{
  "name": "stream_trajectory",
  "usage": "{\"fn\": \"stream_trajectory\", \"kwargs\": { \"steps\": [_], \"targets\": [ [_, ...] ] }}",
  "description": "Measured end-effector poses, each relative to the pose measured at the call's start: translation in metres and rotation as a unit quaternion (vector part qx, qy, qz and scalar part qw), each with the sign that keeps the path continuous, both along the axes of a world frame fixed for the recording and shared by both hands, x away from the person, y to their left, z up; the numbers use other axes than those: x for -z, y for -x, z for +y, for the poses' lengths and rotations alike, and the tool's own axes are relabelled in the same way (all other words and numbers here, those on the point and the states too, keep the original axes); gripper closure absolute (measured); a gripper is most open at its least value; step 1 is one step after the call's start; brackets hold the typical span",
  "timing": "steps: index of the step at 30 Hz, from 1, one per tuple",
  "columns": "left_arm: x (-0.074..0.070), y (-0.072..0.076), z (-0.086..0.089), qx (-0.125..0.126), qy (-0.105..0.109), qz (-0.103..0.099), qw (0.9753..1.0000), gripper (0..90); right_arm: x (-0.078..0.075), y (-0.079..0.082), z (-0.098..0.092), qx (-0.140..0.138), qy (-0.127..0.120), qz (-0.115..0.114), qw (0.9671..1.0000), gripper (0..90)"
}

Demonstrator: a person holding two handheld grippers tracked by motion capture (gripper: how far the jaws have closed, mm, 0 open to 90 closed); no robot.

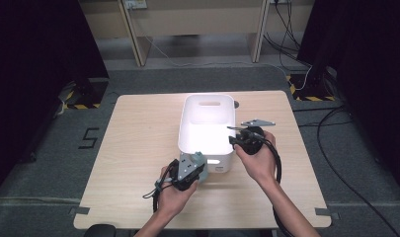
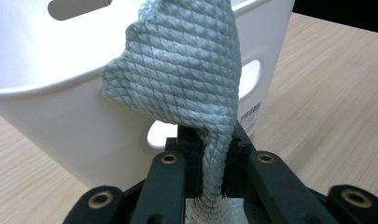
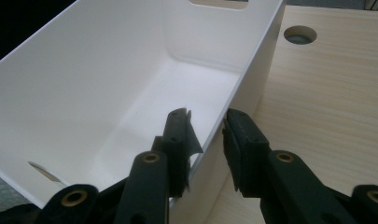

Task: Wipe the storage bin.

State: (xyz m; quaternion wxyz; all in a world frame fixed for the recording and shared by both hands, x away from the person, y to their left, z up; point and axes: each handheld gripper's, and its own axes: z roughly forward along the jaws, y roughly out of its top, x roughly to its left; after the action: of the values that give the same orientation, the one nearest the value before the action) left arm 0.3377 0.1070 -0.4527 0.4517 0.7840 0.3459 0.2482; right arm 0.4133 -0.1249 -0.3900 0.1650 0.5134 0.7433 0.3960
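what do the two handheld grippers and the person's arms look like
Both the left gripper and the right gripper are black, each with two jaws joined by brass-coloured rivets. Each carries a grey three-cornered plate on top and trails a black cable. The forearms are bare, with no sleeves showing.

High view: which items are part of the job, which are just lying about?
In the job:
- white bin, its right wall between the right claw's jaws
- pale green cloth, pinched in the left claw beside the bin's near wall

Lying about:
- cables on the floor
- wooden furniture behind the table
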Motion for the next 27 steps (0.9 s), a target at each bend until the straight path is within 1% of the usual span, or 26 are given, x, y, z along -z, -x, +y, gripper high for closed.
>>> {"fn": "stream_trajectory", "kwargs": {
  "steps": [7, 15, 20, 27],
  "targets": [
    [-0.002, 0.0, -0.005, 0.005, -0.003, 0.001, 1.0, 81.1, 0.0, 0.0, 0.0, 0.0, 0.001, 0.001, 1.0, 70.7],
    [-0.003, -0.002, -0.013, 0.012, -0.007, 0.008, 0.9999, 81.1, 0.0, 0.0, 0.0, -0.001, 0.0, 0.002, 1.0, 70.6],
    [-0.002, -0.003, -0.016, 0.012, -0.007, 0.008, 0.9999, 81.1, 0.0, 0.0, 0.0, -0.001, 0.0, 0.002, 1.0, 70.6],
    [0.001, -0.004, -0.018, 0.012, -0.014, 0.01, 0.9998, 81.1, 0.0, 0.0, 0.0, 0.0, 0.0, 0.001, 1.0, 70.5]
  ]
}}
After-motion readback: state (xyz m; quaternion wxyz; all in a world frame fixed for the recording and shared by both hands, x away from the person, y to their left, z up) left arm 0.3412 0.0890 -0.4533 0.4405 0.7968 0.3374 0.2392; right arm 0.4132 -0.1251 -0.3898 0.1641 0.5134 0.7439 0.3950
